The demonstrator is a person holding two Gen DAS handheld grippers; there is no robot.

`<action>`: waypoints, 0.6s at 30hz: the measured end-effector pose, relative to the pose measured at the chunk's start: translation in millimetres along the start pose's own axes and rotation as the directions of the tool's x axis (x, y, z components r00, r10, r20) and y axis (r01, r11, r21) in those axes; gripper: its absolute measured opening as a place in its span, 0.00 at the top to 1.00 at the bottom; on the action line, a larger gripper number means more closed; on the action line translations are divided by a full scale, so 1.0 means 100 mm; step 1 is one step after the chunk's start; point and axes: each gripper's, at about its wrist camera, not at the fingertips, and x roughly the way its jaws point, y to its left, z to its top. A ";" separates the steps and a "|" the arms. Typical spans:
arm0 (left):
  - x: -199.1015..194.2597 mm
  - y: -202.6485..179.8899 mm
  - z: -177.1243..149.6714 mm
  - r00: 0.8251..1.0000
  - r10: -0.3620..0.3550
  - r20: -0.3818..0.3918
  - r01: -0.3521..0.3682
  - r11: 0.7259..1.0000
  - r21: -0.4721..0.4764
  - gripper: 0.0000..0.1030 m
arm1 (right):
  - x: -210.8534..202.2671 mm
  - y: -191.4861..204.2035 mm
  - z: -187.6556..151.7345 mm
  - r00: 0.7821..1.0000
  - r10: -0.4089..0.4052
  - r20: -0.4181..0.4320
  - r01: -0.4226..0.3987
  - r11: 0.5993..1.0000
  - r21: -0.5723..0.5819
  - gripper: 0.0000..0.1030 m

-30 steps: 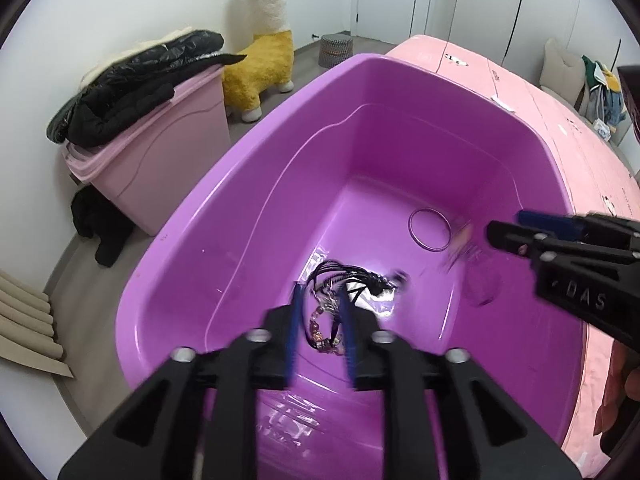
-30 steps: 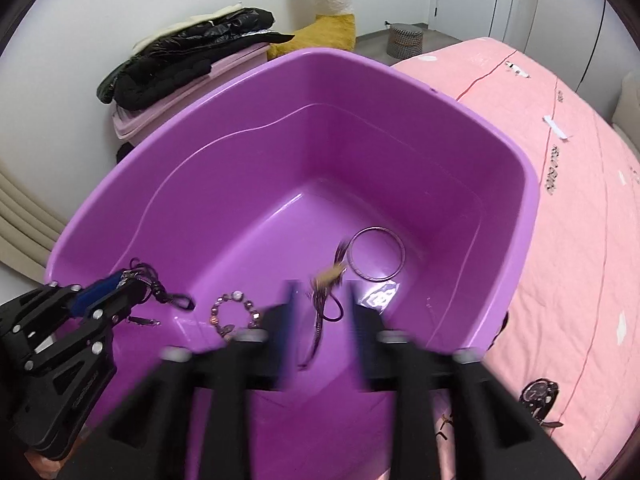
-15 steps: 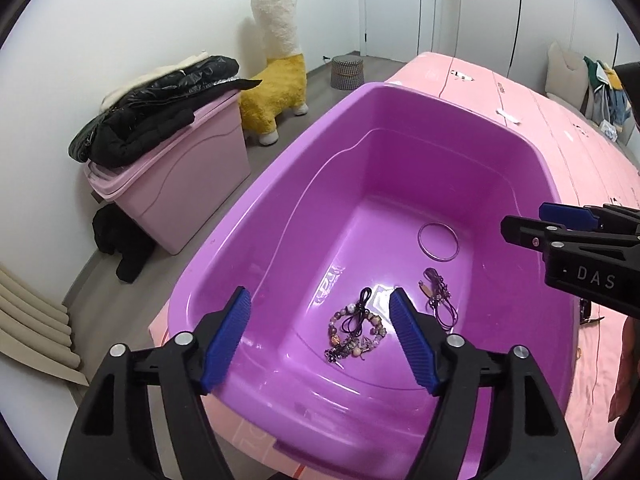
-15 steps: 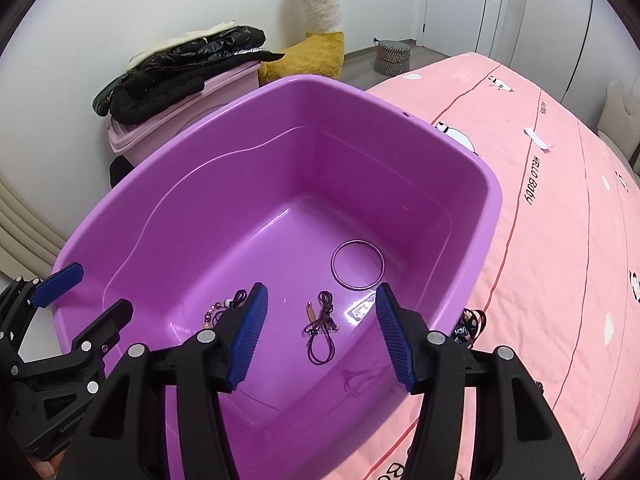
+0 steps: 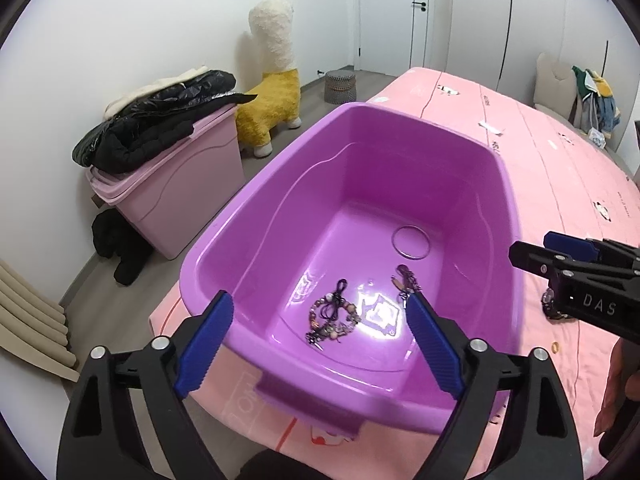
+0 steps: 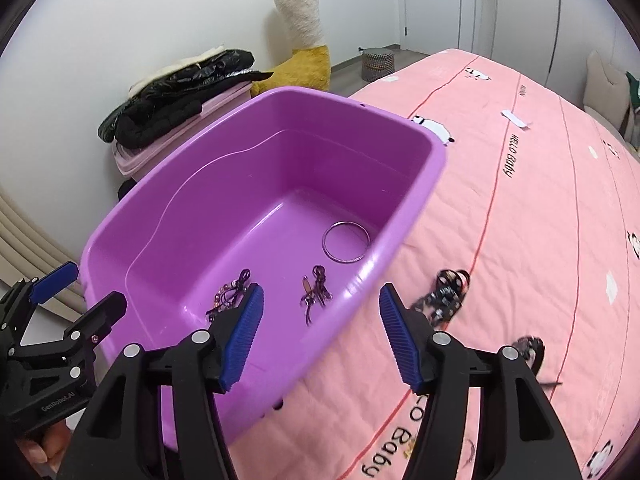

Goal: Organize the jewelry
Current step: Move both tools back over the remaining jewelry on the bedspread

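A purple tub (image 5: 248,216) stands on the pink bed. On its floor lie a beaded bracelet with dark cord (image 5: 332,318), a brown cord piece (image 5: 406,278) and a thin metal bangle (image 5: 411,242). My left gripper (image 5: 316,298) hovers above the tub's near end, its jaws opening wide with nothing between them. My right gripper (image 6: 320,289) hangs over the tub's right rim (image 6: 400,216), jaws opening and empty. The bracelet (image 6: 230,294), cord piece (image 6: 316,292) and bangle (image 6: 346,242) lie below it. On the bed beside the tub lie a black patterned band (image 6: 444,292) and another dark piece (image 6: 530,350).
A pink storage bin (image 5: 180,184) with black jackets on top stands by the wall left of the bed. A yellow and white plush alpaca (image 5: 276,92) and a small basket (image 5: 340,86) are on the floor behind. A small yellow ring (image 5: 555,346) lies on the bedspread.
Both grippers have pulled back and up out of the tub. The left one let go of the beaded bracelet and the right one the cord piece; both now lie on the tub floor.
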 end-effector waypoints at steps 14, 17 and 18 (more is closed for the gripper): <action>-0.40 -0.37 -0.32 0.997 -0.077 0.021 0.077 0.997 0.007 0.06 | -0.73 -0.60 -0.92 0.994 -0.075 0.076 0.066 0.991 0.116 0.39; -0.48 -0.52 -0.43 0.994 -0.105 0.034 0.105 0.994 0.023 0.06 | -0.88 -0.85 -1.24 0.990 -0.120 0.072 0.106 0.979 0.173 0.39; -0.49 -0.57 -0.46 0.993 -0.112 0.035 0.111 0.993 0.027 0.06 | -0.92 -0.93 -1.35 0.989 -0.134 0.068 0.120 0.975 0.187 0.39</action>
